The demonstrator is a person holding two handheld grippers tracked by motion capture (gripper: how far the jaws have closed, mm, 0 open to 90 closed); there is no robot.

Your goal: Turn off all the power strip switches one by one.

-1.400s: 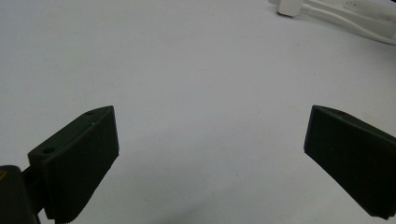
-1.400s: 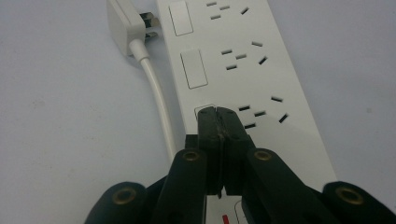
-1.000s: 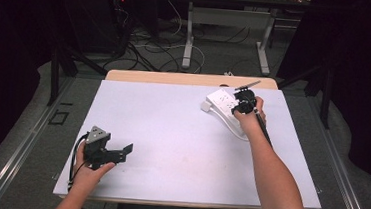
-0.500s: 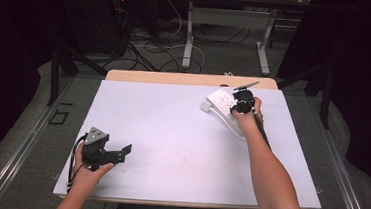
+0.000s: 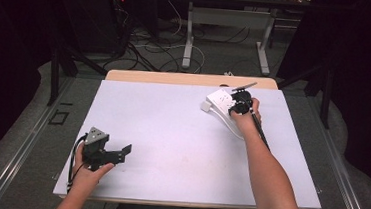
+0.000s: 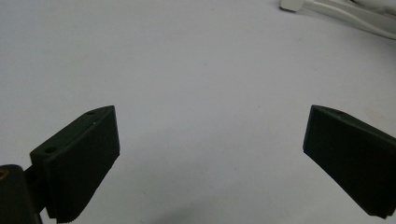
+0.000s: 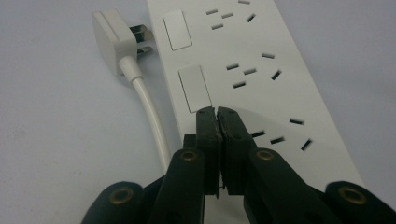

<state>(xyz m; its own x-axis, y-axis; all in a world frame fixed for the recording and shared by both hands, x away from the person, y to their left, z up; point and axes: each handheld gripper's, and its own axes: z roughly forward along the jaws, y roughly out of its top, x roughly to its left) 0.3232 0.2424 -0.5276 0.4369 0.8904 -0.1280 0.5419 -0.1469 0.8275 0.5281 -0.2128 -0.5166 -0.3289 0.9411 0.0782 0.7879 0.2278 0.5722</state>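
A white power strip (image 5: 218, 98) lies at the far right of the white table (image 5: 181, 134), with its white plug (image 5: 206, 106) beside it. In the right gripper view the strip (image 7: 261, 70) carries several sockets and two rocker switches. My right gripper (image 7: 217, 113) is shut, and its tips rest at the near end of the lower switch (image 7: 194, 87). The plug (image 7: 109, 32) and its cable (image 7: 149, 112) lie loose to the left. In the high view the right gripper (image 5: 234, 106) sits on the strip. My left gripper (image 5: 119, 155) rests open and empty near the front left edge.
In the left gripper view the open left gripper (image 6: 210, 121) has bare table between its jaws, and the white cable (image 6: 345, 11) runs across the top right corner. A wooden table edge (image 5: 175, 77) lies behind the white top. Beyond it the floor holds cables and desk legs.
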